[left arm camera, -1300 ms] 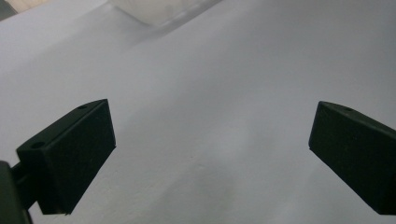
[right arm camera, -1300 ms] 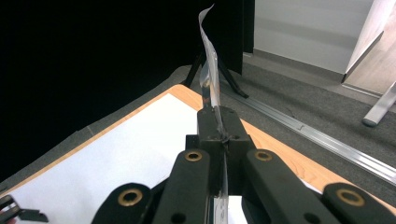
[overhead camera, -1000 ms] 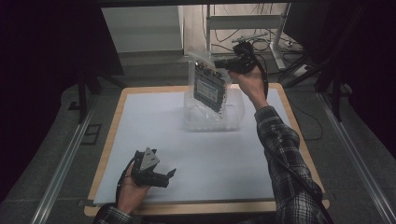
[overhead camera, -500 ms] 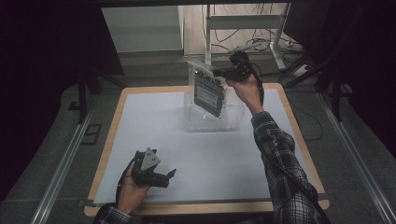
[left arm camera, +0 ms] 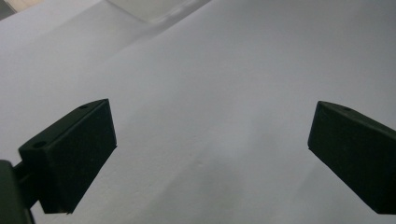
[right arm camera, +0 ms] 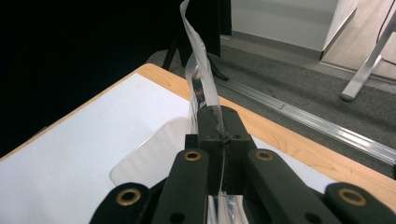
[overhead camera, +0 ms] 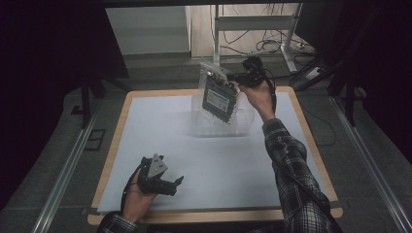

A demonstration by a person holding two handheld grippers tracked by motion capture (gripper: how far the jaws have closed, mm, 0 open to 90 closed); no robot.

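A clear plastic bag (overhead camera: 218,97) with a dark board inside hangs tilted over a clear plastic container (overhead camera: 217,127) at the back of the table. My right gripper (overhead camera: 239,77) is shut on the bag's upper right edge. In the right gripper view the jaws (right arm camera: 219,128) pinch the bag's thin film (right arm camera: 198,60), which rises curled above them, and the container's rim (right arm camera: 140,154) lies below. My left gripper (overhead camera: 176,185) rests in a hand near the front left of the white mat (overhead camera: 160,126). Its fingers (left arm camera: 74,154) stand wide open over bare mat.
The wooden table edge (overhead camera: 301,126) frames the mat. Metal rails (overhead camera: 369,160) run along the floor on both sides. A stand leg and cables (overhead camera: 272,43) lie behind the table. The container's corner (left arm camera: 154,9) shows far ahead of the left gripper.
My right hand has sunk a little with the bag, bringing it closer to the clear container. The left gripper has stayed where it was.
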